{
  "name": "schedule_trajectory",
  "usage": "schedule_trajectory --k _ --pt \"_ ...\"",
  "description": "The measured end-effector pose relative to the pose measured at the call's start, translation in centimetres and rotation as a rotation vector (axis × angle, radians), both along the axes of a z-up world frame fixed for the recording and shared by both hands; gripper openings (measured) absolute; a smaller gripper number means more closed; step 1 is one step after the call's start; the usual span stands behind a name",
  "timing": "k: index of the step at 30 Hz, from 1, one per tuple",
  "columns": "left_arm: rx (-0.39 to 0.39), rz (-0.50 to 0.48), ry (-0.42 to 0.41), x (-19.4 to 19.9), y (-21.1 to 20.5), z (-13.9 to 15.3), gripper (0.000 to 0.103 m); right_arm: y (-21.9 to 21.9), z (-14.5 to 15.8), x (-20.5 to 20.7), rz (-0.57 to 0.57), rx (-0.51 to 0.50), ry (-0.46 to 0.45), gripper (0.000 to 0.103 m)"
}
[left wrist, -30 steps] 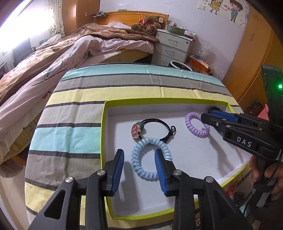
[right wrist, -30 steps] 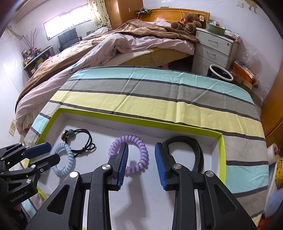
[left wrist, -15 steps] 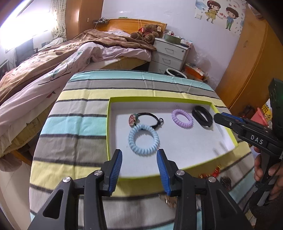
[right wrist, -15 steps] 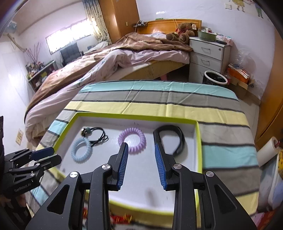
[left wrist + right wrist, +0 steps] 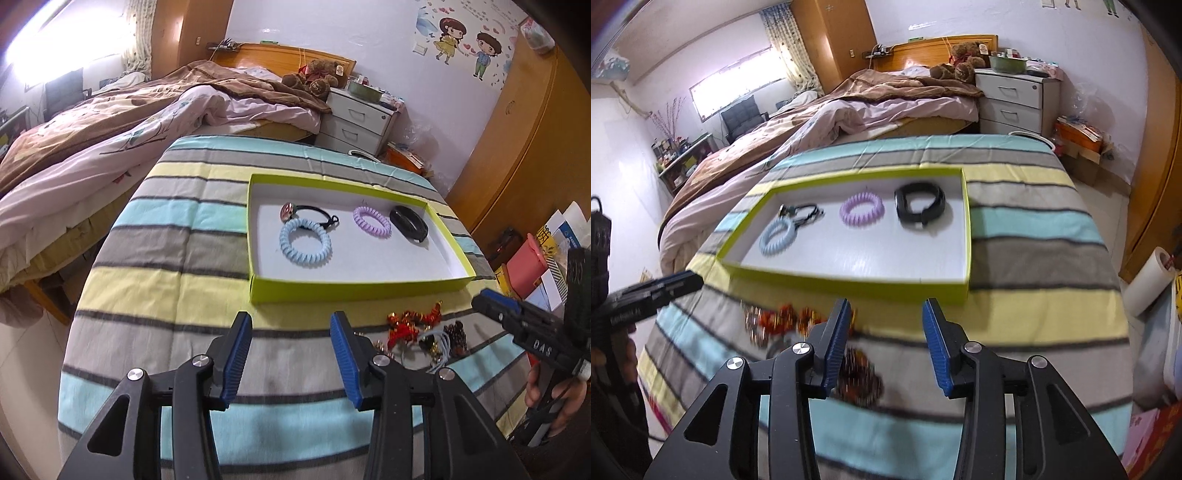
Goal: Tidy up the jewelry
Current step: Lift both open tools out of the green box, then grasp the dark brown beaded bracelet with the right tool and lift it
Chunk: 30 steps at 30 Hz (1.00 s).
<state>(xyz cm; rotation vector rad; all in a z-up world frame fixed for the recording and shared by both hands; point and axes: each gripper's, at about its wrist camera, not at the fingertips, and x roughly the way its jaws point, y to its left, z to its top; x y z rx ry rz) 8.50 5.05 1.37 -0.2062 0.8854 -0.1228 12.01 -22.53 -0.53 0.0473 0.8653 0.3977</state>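
While both agape, empty (R gripper widening): jewelry pile seemingly beside L gripper.

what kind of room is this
Most likely a home bedroom: an unmade bed with a wooden headboard, a teddy bear beside a white nightstand, and a wooden wardrobe.

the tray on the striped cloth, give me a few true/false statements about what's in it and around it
1. Four items lie in the green-rimmed tray. True.
2. The purple coil band sits between the blue coil band and the black band. True.
3. The left gripper holds the blue coil band. False: nothing is between its fingers.
4. The red and gold trinkets lie inside the tray. False: they lie on the striped cloth in front of it.
5. The right gripper is empty. True; its jaws are opening.
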Motion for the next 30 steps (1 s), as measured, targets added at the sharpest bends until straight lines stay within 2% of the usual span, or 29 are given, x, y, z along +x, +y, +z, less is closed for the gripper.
schedule_trajectory --k 2,5,15,19,30 --pt "0.001 0.002 -0.001 -0.6 0.1 -0.2 0.045 0.0 -0.4 -0.7 0.021 0.002 -0.002 0.042" --pt "0.006 0.0 -0.001 -1.4 0.0 -0.4 0.053 0.3 -0.9 -1.1 0.04 -0.02 -0.002 0.046" --pt "-0.037 0.01 0.028 -3.2 1.1 -1.7 0.054 1.8 -2.4 -1.7 0.092 -0.063 0.027 0.048" --pt "-0.053 0.005 0.04 -3.6 1.3 -2.1 0.064 2.5 -3.1 -1.4 0.094 -0.117 0.038 0.048" --pt "-0.056 -0.045 0.077 -3.8 -0.7 -2.5 0.065 3.1 -3.5 -1.5 0.087 -0.171 0.022 0.048"
